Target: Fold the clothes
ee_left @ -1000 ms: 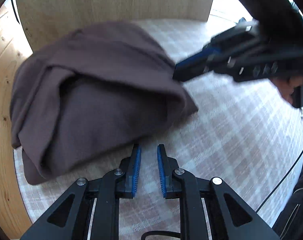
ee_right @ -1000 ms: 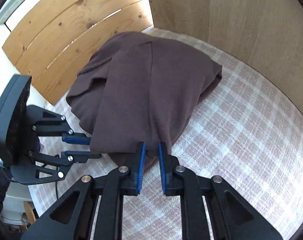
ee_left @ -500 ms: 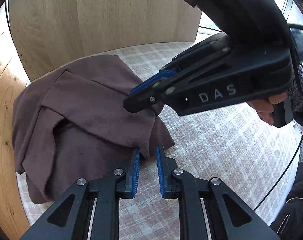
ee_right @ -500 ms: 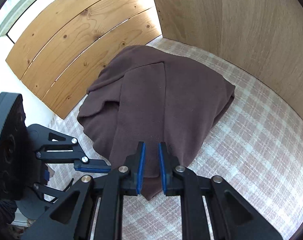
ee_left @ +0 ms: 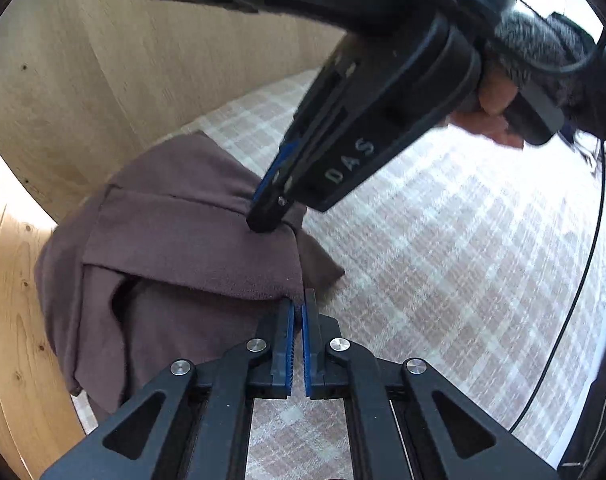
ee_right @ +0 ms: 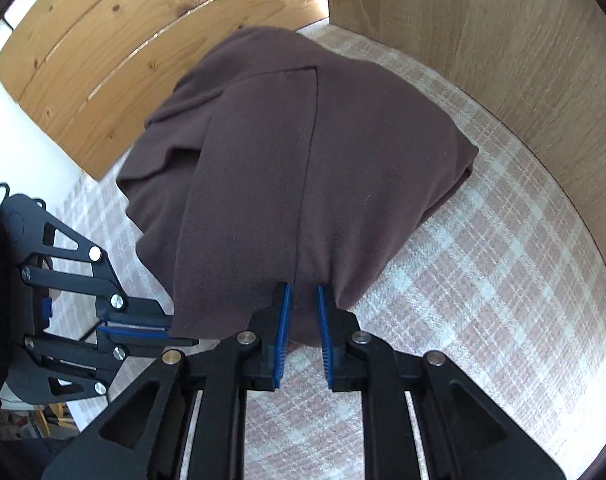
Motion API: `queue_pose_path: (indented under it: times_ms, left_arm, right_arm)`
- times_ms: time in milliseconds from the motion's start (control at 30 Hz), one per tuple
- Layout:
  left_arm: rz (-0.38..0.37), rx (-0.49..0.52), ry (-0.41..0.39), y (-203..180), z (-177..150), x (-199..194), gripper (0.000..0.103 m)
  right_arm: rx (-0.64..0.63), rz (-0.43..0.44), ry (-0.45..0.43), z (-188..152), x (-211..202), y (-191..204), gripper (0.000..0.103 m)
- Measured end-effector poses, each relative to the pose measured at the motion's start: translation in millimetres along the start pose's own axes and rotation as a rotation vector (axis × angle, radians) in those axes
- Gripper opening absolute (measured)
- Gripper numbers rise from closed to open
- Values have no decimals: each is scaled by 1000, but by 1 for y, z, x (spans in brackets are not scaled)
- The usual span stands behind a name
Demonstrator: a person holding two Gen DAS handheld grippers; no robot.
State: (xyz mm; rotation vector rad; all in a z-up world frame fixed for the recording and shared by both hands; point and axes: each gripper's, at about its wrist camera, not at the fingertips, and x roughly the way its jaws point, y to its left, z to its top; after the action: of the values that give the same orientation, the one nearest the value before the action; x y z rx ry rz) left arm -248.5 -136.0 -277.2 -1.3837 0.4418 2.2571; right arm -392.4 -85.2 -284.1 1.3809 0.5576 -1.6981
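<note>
A dark brown garment [ee_left: 183,240] lies bunched on a plaid-covered surface [ee_left: 443,260]. In the left wrist view my left gripper [ee_left: 299,304] has its jaws together on the garment's near folded edge. My right gripper [ee_left: 269,220] reaches in from the upper right and pinches a bunch of cloth at the garment's right side. In the right wrist view the garment [ee_right: 303,140] spreads ahead, and a thick fold sits between the blue pads of my right gripper [ee_right: 301,292]. At the lower left, the left gripper [ee_right: 171,330] nips the cloth's corner.
A wooden panel [ee_left: 123,60] stands close behind the garment, with wooden slats [ee_right: 123,40] on the other side. A hand [ee_left: 491,108] holds the right gripper's handle. A black cable [ee_left: 575,300] hangs at the right. Plaid cloth [ee_right: 483,280] lies bare to the right.
My left jaws have gone from apart to shut on the garment's edge. The right gripper has swung in over the garment towards the left one, still holding cloth.
</note>
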Motion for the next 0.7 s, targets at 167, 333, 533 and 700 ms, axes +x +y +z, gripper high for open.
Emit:
queue_pose_path:
  times_ms: [167,333,533,700]
  left_arm:
    - [-78,-73,36,7,-19,-12,4]
    - [-52,-243,-48,39,-41,-51,5]
    - [62,-388,-100,93,-52,-53,6]
    - [73,-460,-9,95,-83,-42,5]
  right_arm:
    - [-24,-78,-74,-3,-28,12,15]
    - [-19,3,-138,-11,-16,40,15]
    - [37,12,-127,-33,-24,43,15]
    - [198,51,-249,-80,-75,31,16]
